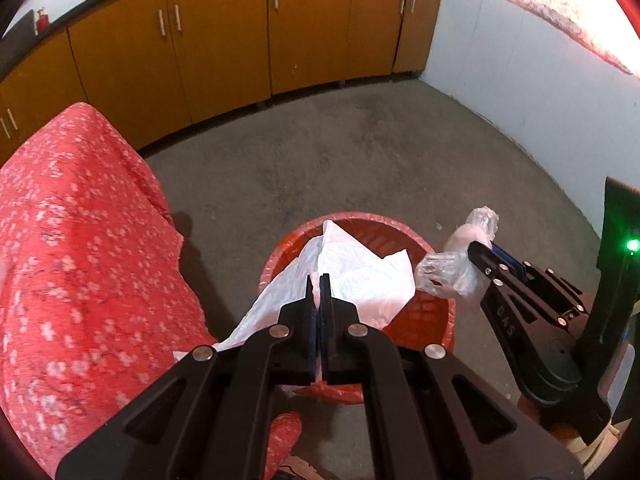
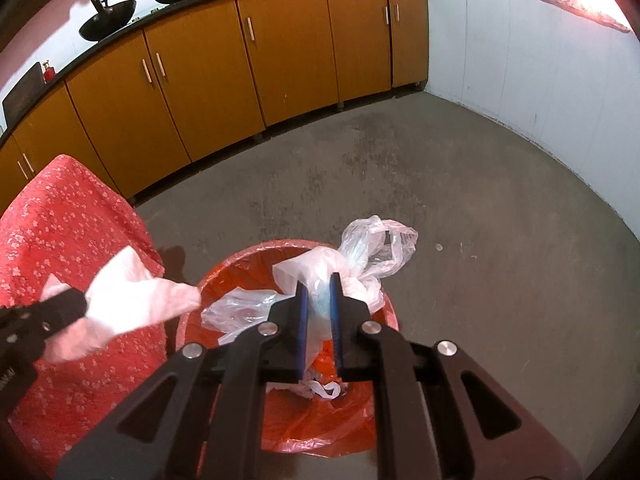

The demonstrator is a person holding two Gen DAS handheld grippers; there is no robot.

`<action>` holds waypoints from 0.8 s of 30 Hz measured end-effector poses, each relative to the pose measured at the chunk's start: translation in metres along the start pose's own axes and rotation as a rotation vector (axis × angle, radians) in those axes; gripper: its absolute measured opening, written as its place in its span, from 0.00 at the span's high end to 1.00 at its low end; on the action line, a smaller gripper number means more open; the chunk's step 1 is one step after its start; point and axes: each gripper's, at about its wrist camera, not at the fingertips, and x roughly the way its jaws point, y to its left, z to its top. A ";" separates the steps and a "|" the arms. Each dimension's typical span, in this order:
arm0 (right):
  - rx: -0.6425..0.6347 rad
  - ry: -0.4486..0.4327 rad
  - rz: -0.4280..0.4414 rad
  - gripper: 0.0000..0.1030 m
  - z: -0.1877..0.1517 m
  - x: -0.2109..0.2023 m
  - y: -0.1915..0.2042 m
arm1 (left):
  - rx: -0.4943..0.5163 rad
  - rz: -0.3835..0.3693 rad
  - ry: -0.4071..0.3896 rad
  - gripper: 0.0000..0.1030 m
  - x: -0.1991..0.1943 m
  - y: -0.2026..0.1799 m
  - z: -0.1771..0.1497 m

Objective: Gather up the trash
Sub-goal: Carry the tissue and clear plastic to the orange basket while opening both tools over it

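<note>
- The left gripper [image 1: 319,280] has its fingers [image 1: 326,292] pressed together on a crumpled white paper [image 1: 360,268], which fans out ahead of the tips and trails back under them.
- In the left wrist view that paper hangs over the mouth of the red bin [image 1: 436,316]; in the right wrist view it shows at the bin's left rim, in front of the red cloth.
- The right gripper [image 2: 319,280] has its fingers [image 2: 335,300] a little apart, clamped on a clear plastic bag [image 2: 376,248] bunched between the blue pads.
- The bag's loose folds billow past the fingertips, above the far rim of the red bin [image 2: 384,312], and another fold spreads left over the opening.
- The bin stands on the grey floor [image 2: 460,184], lined with a thin red liner whose edge wraps the rim.
- Inside it, below the right fingers, lies a scrap of white plastic [image 2: 324,390].
- Just left of the bin a piece of furniture draped in a red flower-print cloth [image 1: 80,260] rises from the floor; what it is cannot be told.
- Along the far edge of the floor runs a row of orange cabinets [image 2: 240,64] under a dark desk, which carries two black woks [image 2: 108,20] and a small red bottle [image 2: 49,70].
- A white wall [image 2: 540,72] bounds the floor on the right.
</note>
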 end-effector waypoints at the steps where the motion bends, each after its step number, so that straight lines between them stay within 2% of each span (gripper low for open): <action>1: 0.001 0.002 0.000 0.88 0.000 0.001 -0.002 | 0.002 -0.003 0.004 0.99 0.003 -0.002 0.000; 11: 0.025 0.040 0.042 0.82 0.003 0.021 -0.005 | -0.006 -0.023 0.033 0.99 0.020 -0.005 0.001; 19: 0.027 0.038 0.041 0.71 -0.003 0.019 -0.007 | -0.047 -0.039 0.061 0.96 0.027 0.000 0.001; 24: 0.027 0.029 0.040 0.70 -0.004 0.014 -0.008 | -0.064 -0.039 0.056 0.96 0.026 0.006 0.002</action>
